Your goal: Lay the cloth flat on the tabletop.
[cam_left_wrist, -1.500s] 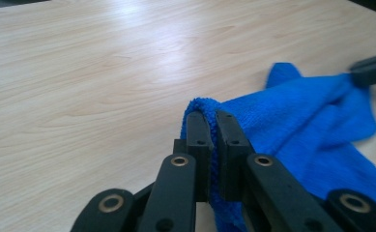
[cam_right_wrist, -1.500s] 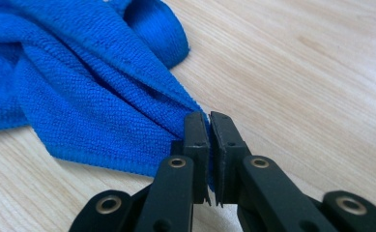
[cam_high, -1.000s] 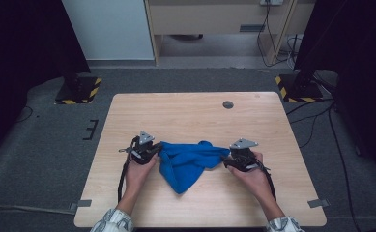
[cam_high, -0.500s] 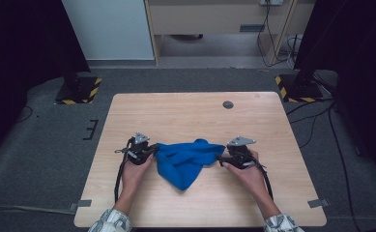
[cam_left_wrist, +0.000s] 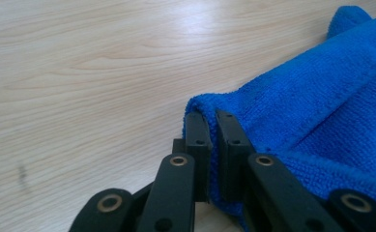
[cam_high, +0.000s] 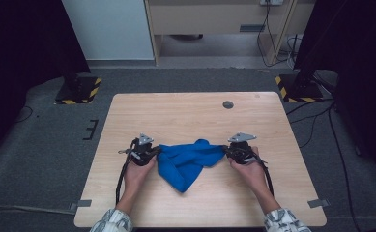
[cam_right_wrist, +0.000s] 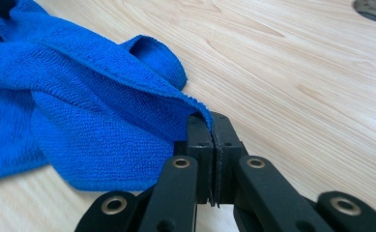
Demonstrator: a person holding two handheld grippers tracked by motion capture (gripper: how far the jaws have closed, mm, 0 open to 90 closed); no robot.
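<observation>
Pale wood-grain table (cam_high: 185,108) carries everything: a crumpled blue microfibre cloth (cam_high: 188,162) lies at its near-middle, slung between the two hands, with a loose fold drooping toward the person and a small hump at its far edge. A round dark grommet (cam_high: 228,104) sits well apart, toward the far right of the tabletop.

The cloth's long axis runs side to side, from the left gripper (cam_high: 152,152) to the right gripper (cam_high: 226,151), so each tool has the fabric lying inward of it and neither hand is nearer than the other. Any spreading or lifting, I judge, turns on pulling outward along that line.

From above, the grips themselves are too small to read. The left gripper view settles one: the left gripper (cam_left_wrist: 211,126) has its jaws nearly together around a rolled corner of the cloth (cam_left_wrist: 321,96), a narrow gap between them packed with pile. The right gripper view settles the other: the right gripper (cam_right_wrist: 211,129) is clamped tight on a thin hemmed edge of cloth (cam_right_wrist: 79,111), jaws almost meeting
</observation>
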